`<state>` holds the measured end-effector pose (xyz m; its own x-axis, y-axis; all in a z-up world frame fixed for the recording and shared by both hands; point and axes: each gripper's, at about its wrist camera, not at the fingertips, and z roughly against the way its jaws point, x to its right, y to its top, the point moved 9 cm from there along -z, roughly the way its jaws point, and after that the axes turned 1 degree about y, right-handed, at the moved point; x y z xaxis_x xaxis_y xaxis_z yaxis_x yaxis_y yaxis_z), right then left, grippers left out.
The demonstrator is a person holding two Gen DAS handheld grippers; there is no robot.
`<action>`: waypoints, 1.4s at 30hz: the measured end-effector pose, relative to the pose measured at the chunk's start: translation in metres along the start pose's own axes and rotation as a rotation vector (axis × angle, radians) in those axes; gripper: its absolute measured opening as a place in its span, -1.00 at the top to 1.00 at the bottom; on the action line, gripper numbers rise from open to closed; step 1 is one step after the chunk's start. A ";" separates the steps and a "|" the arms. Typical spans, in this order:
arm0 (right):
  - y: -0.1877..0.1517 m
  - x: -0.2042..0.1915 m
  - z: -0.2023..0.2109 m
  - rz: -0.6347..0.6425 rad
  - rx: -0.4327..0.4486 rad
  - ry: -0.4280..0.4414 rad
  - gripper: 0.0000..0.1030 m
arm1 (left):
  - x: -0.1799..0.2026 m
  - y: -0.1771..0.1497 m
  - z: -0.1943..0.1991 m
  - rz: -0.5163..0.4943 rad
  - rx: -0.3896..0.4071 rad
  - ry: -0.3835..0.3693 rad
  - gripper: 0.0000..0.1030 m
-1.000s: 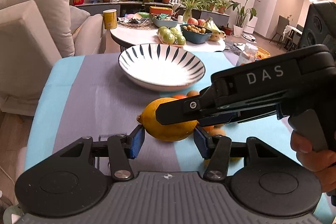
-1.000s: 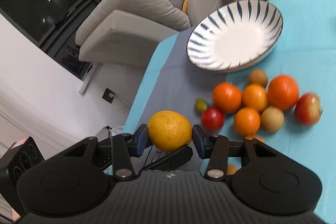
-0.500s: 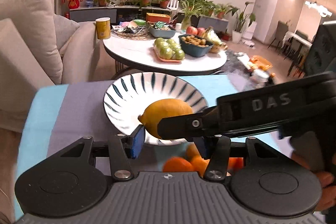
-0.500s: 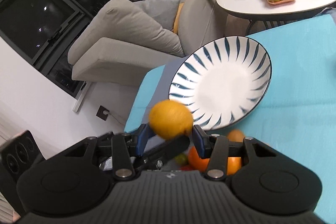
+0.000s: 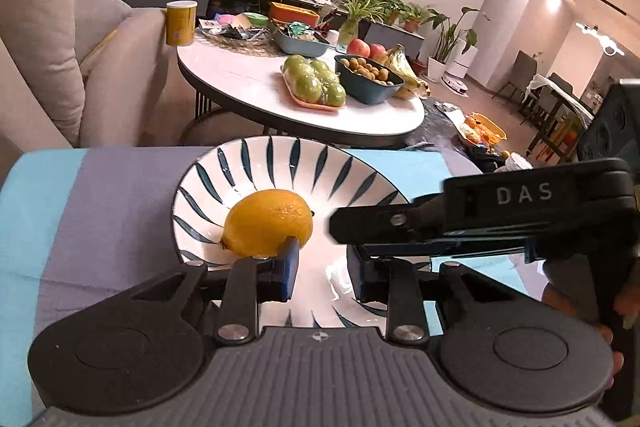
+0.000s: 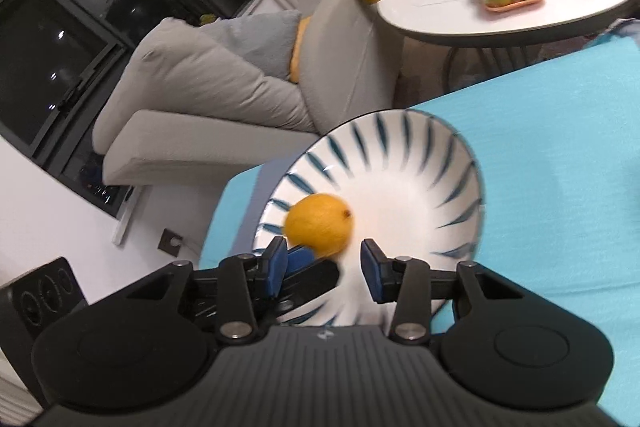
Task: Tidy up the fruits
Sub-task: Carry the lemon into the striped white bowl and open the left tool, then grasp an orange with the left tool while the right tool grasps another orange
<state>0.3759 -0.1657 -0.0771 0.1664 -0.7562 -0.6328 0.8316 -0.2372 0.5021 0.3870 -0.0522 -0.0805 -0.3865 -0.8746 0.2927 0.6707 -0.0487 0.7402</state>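
A yellow lemon (image 5: 269,223) lies in the white plate with dark blue stripes (image 5: 288,163), on its left side. It also shows in the right wrist view (image 6: 320,225) on the same plate (image 6: 420,163). My left gripper (image 5: 324,273) is open just above the plate's near part, the lemon beyond its left finger. My right gripper (image 6: 324,269) is open over the plate's near edge, the lemon just beyond its left finger. The right gripper's body crosses the left wrist view (image 5: 480,219). Neither gripper holds anything.
The plate sits on a teal and grey cloth (image 5: 100,195). Behind stands a round white table (image 5: 248,87) with green fruit (image 5: 316,85), a bowl of small fruit (image 5: 368,79) and a yellow cup (image 5: 181,22). A beige sofa (image 6: 224,87) is at the left.
The lemon, held between both grippers a second ago, was carried from the cloth over the plate and released. Both grippers have opened. The pile of other fruit has left both views.
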 end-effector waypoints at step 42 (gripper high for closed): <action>-0.065 0.017 0.057 0.108 -0.007 -0.164 -0.13 | 0.034 -0.067 0.071 -0.077 -0.029 0.050 0.02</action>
<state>0.2946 -0.1975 -0.0868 0.1669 -0.8666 -0.4703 0.8174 -0.1451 0.5574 0.2838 -0.0441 -0.0770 -0.4060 -0.8907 0.2043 0.6583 -0.1300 0.7415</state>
